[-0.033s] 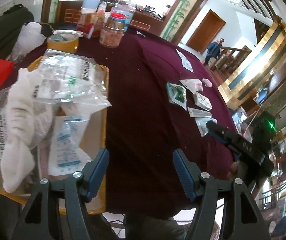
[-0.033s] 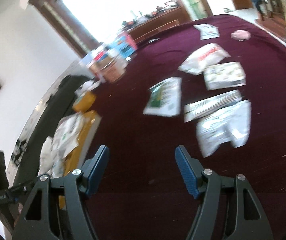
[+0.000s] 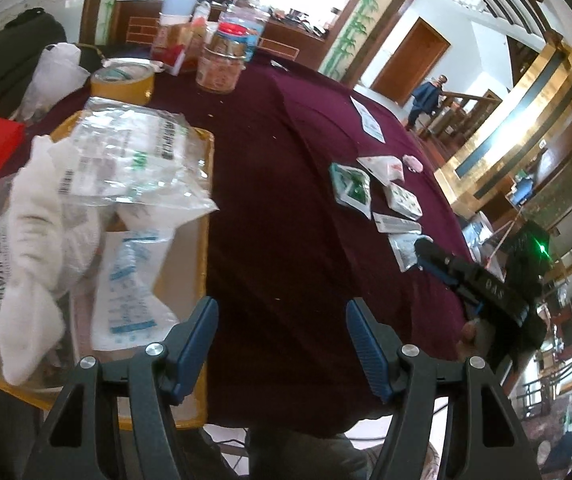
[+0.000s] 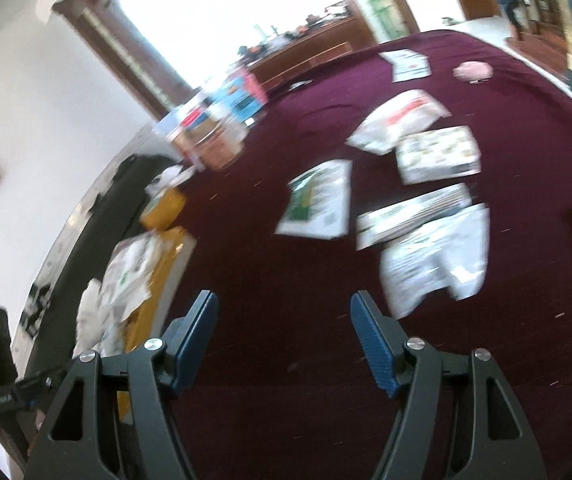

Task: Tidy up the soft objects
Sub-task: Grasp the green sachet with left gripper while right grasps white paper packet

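The left gripper hangs low in the left wrist view with its blue-padded fingers spread apart and nothing between them, above the near edge of the worktop, which is covered in a maroon cloth. At the left of that frame a yellow tray holds a heap of soft things: a white cloth, a crinkled clear plastic bag and a blue-printed white packet.

The right gripper also has its fingers wide apart and empty. Its view is motion-blurred. Ahead of it, right of centre, flat soft packets lie loose on the cloth: a green-and-white packet, a white pouch with red print, a patterned tissue pack, a long flat packet and a crumpled white bag. A small pink object sits further back. At the far edge of the worktop stand a roll of tape and a red-lidded jar.
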